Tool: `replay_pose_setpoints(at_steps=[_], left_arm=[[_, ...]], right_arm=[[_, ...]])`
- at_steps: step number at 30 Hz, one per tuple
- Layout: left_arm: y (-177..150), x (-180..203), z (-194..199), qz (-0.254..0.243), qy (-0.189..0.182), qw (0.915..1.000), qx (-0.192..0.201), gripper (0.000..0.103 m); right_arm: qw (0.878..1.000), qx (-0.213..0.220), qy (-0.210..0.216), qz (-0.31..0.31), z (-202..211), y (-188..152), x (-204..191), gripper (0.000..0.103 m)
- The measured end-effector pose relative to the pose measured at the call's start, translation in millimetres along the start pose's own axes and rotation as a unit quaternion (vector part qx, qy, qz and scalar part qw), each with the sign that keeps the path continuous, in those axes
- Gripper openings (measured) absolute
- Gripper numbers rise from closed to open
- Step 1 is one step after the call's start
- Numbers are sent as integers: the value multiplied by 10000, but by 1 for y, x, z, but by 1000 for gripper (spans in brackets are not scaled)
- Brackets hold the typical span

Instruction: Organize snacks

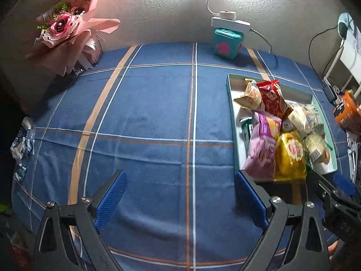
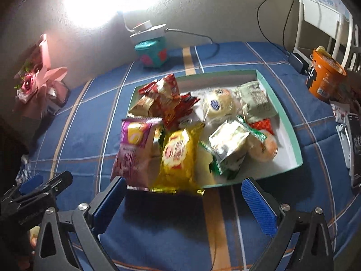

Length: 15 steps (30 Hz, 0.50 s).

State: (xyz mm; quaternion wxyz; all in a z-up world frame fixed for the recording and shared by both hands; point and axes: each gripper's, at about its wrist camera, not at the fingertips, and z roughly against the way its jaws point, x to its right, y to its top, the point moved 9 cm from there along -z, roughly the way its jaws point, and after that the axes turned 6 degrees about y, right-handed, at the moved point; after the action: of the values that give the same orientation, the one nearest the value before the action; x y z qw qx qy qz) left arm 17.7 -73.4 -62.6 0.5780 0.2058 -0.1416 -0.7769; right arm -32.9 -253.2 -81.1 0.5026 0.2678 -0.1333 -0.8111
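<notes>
Both the left gripper (image 1: 180, 199) and right gripper (image 2: 183, 203) gape empty; the crinkly yellow foil chip bag (image 2: 178, 155) (light, slippery, crushable) overhangs the shallow teal cardboard tray (image 2: 291, 133) towards the desk's near edge; pinch its sealed edge.

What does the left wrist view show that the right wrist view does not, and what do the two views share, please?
Only the left wrist view shows the crumpled blue-and-white wrapper at the table's left edge and the open left gripper over bare blue checked tablecloth.

Only the right wrist view shows the open right gripper, the whole orange instant-noodle cup and the orange-filled bun in the tray.

Both show the teal tray, the purple chip bag, yellow chip bag, teal tin and pink bouquet.
</notes>
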Motion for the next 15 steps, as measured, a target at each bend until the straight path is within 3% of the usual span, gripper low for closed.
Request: replay_pose_setpoints(at_steps=[15], left_arm=[[-4, -4, 6, 22, 19, 10000, -27, 96]], right_arm=[[10000, -44, 28, 76, -2, 0, -2, 103]])
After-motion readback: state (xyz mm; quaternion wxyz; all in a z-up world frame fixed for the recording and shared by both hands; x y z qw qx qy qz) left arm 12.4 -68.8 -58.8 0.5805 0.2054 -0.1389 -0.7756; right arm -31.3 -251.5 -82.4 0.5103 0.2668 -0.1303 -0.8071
